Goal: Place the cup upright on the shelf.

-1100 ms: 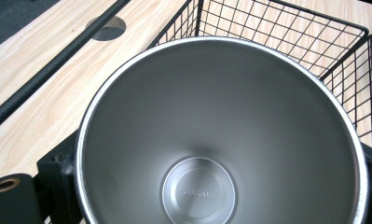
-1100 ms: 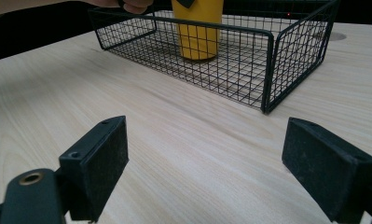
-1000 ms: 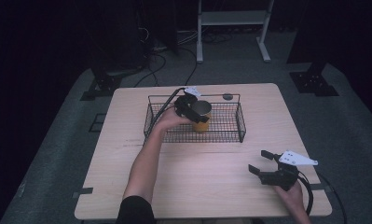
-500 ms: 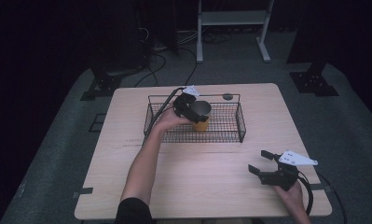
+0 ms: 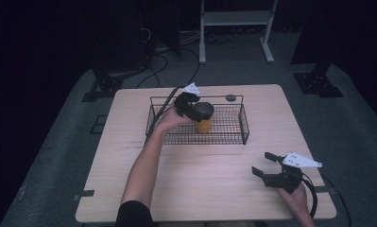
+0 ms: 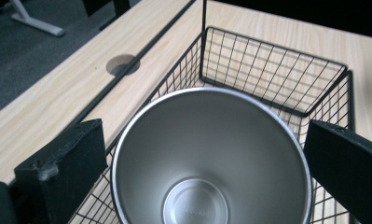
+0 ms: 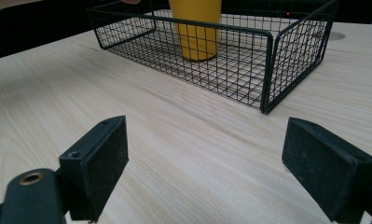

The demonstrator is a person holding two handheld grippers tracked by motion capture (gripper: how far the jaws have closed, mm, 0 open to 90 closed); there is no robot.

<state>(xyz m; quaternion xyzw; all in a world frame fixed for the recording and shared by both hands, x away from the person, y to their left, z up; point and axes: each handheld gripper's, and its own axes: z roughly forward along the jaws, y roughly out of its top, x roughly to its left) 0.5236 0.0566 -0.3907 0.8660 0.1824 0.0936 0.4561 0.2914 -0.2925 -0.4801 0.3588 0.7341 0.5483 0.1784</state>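
The left gripper [image 5: 194, 109] has drifted a little toward 12 o'clock over the wire basket [image 5: 243, 124] since a second ago, carrying the yellow cup [image 5: 203, 124] with it; the cup now sits slightly farther from the basket's near wall. The left hand [image 5: 169, 120] and forearm followed the same small shift.

Light wooden table [image 5: 200, 175] with round cable hole [image 5: 230, 98]; beyond, grey floor, white frame legs [image 5: 266, 42], black cables [image 5: 162, 59].
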